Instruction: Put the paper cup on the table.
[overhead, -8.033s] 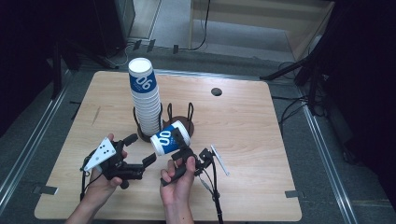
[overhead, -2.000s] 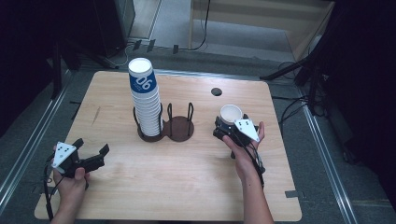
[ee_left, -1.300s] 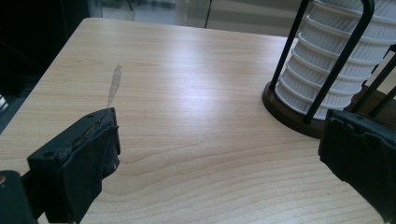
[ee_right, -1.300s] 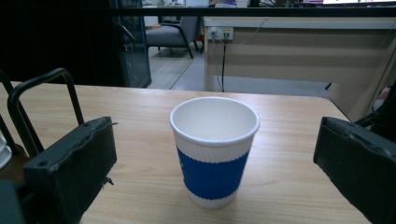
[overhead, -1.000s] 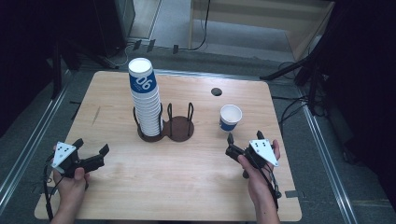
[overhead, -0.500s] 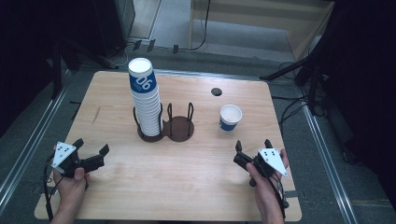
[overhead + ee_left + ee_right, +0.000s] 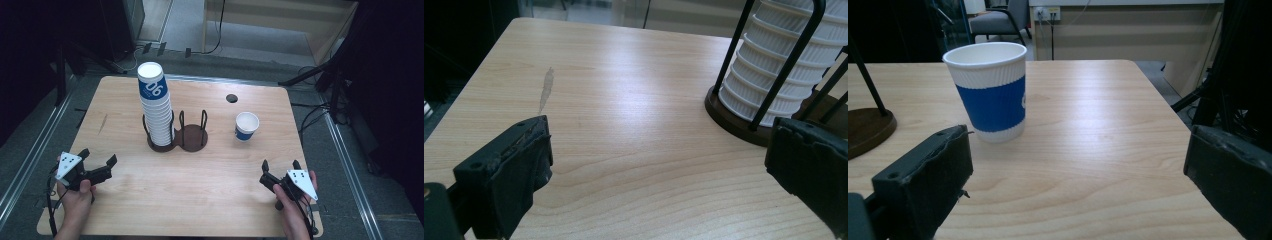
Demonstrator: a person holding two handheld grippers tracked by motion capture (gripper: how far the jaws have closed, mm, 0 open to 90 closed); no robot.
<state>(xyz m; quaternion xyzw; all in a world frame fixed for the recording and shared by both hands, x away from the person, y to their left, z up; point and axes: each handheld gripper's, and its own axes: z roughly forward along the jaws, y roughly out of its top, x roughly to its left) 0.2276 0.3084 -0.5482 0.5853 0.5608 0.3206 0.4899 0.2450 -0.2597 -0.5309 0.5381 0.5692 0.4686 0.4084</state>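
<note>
With both jaw pairs wide and empty, keep the right gripper [image 7: 279, 165] low — clear of the upright cup [image 7: 246, 126] — and the left gripper [image 7: 97, 160] parked.

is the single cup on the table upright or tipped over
Upright. The single cup stands on its base on the table, open mouth up, apart from the stack of cups in the holder.

cup [image 7: 246, 126] right of cup holder [image 7: 177, 136]
</note>
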